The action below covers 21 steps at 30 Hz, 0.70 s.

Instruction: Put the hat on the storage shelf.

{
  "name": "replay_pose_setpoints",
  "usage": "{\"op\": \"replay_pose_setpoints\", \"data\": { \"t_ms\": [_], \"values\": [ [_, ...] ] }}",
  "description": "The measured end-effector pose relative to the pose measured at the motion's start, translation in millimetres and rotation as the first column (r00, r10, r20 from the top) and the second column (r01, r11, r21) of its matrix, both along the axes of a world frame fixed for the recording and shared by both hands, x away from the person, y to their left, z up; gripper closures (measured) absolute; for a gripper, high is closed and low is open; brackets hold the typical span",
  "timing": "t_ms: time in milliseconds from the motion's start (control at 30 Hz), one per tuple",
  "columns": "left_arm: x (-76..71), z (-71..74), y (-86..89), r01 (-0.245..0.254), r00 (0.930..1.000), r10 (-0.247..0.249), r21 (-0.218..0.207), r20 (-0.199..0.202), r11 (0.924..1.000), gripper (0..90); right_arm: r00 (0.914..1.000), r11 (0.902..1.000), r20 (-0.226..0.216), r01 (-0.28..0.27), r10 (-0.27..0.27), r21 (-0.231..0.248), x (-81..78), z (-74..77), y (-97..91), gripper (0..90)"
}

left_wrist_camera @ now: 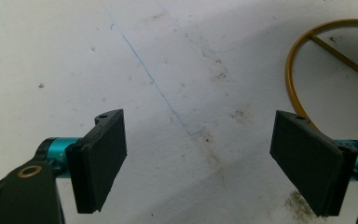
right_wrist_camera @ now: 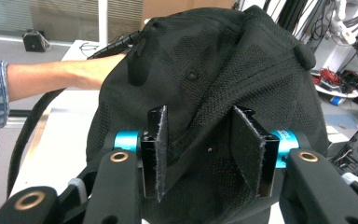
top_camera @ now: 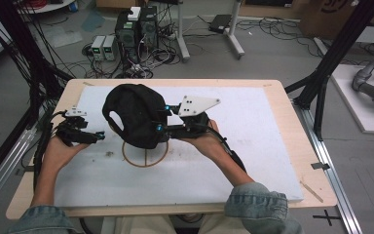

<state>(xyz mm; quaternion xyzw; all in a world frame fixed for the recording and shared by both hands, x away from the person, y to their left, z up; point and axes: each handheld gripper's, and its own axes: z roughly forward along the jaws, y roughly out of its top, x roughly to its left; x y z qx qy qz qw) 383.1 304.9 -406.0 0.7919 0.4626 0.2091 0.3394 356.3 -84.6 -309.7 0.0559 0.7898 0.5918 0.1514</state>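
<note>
My right gripper [top_camera: 159,125] holds a black mesh cap [top_camera: 131,114] up off the white board, just above a thin wooden ring [top_camera: 145,165] with a cross bar. In the right gripper view the jaws [right_wrist_camera: 203,154] are pinched on a fold of the cap [right_wrist_camera: 205,60], which hangs in front of them. My left gripper [top_camera: 95,137] hovers low over the board, left of the cap and apart from it. Its pads [left_wrist_camera: 102,163] stand wide apart with nothing between them [left_wrist_camera: 198,163], and part of the ring [left_wrist_camera: 287,70] shows at the upper right.
The white foam board [top_camera: 253,146] covers most of the wooden table [top_camera: 282,102]. The person's left forearm [right_wrist_camera: 60,77] reaches in beyond the cap. Computer towers [top_camera: 136,29] and cables lie on the floor behind. A black frame post [top_camera: 331,63] stands at the right.
</note>
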Motion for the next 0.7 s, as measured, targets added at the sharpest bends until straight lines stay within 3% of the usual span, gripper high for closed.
{"op": "replay_pose_setpoints", "data": {
  "t_ms": [167,700],
  "values": [
    [0.1,-0.4,-0.1,-0.003,1.0,0.003,-0.002,0.002,1.0,18.9,0.9996,0.9998,-0.022,0.019,-0.019,0.005,1.2,-0.6,-3.7,53.9],
    [0.2,-0.3,-0.2,0.001,1.0,-0.001,0.005,-0.002,1.0,18.9,0.998,0.998,-0.011,0.062,-0.062,0.013,2.4,1.5,-14.2,50.3]
  ]
}}
